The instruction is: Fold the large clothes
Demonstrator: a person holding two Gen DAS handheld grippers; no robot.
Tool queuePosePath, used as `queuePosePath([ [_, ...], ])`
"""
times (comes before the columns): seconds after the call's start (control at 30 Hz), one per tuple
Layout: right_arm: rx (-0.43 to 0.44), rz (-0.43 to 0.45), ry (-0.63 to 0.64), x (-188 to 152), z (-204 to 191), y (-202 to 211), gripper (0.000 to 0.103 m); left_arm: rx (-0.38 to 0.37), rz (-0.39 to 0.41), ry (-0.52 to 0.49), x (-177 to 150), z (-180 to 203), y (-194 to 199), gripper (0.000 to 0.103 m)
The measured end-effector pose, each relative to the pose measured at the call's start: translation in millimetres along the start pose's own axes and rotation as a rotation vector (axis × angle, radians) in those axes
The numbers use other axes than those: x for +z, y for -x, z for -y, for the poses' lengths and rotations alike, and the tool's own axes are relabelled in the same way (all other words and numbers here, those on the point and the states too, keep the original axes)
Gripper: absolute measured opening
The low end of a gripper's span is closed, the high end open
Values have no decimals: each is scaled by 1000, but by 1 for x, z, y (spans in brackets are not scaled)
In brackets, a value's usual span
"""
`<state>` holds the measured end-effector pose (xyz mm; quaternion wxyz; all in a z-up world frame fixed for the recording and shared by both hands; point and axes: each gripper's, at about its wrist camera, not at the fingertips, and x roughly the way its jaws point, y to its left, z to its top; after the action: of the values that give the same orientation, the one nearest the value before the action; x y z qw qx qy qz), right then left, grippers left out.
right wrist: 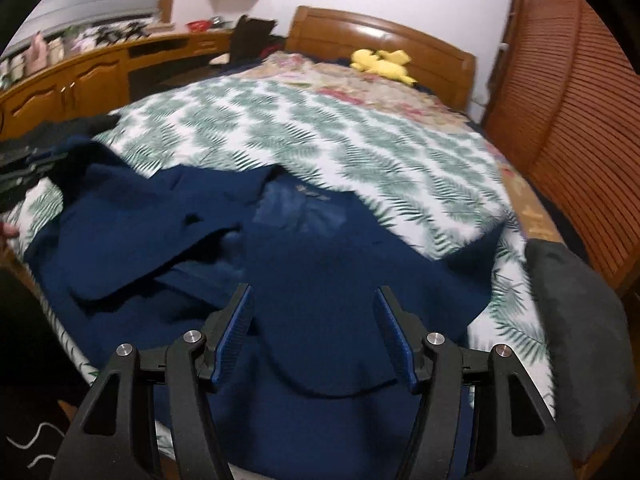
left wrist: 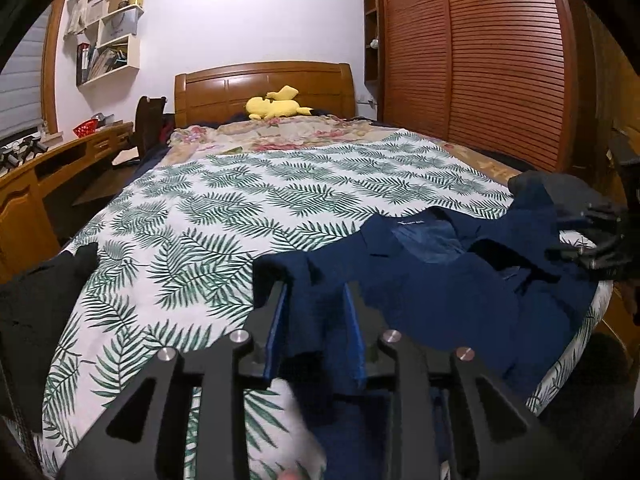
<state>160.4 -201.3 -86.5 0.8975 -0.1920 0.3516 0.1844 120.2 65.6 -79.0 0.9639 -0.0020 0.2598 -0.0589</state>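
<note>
A navy blue jacket (right wrist: pixel 320 272) lies spread on the near end of the bed (left wrist: pixel 280 184), on a white cover with a green fern print. Its collar and lining face up, toward the headboard (left wrist: pixel 264 88).

Left tongs (left wrist: pixel 316 312): the blue pads stand close together with a fold of the jacket's fabric between them. The tongs pinch this fold at the garment's left edge; the cloth rises off the bed cover here and hangs down between the fingers.

Right tongs (right wrist: pixel 314 320): the fingers are spread wide. They sit above the jacket's lower middle, with navy cloth showing across the gap between them. Whether the pads touch the cloth cannot be told. This view is blurred.

In the left wrist view, the right tongs (left wrist: pixel 592 244) appear at the far right edge, over the jacket's right side.

A black garment (left wrist: pixel 36 312) lies at the bed's left edge, apart from the jacket. A yellow plush toy (left wrist: pixel 276 106) rests near the headboard. A dark grey cushion (right wrist: pixel 576 340) lies at the bed's right corner.
</note>
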Motion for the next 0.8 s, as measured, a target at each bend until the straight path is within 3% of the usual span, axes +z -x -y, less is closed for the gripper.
queuePosePath([
  [0.13, 28, -68, 51, -5, -21, -16, 63, 10, 0, 21, -3, -12, 2, 26],
  [0.37, -76, -162, 105, -6, -12, -53, 63, 34, -12, 25, -10, -23, 3, 26],
  [0.4, -76, -169, 98, -4, -6, -58, 60, 35, -13, 27, -11, -24, 3, 26],
  [0.43, -73, -173, 91, -1, -1, -61, 43, 36, -15, 29, -12, -26, 3, 26],
  [0.5, -66, -180, 83, 8, 8, -70, 23, 39, -16, 33, -14, -29, 4, 26],
  [0.53, -70, -169, 84, 17, 13, -74, 18, 39, -15, 38, -15, -32, 5, 26],
  [0.6, -99, -149, 97, 32, 13, -81, 13, 44, -14, 50, -17, -37, 7, 26],
  [0.8, -173, -93, 70, 94, 14, -106, 12, 50, -21, 78, -20, -49, 9, 26],
])
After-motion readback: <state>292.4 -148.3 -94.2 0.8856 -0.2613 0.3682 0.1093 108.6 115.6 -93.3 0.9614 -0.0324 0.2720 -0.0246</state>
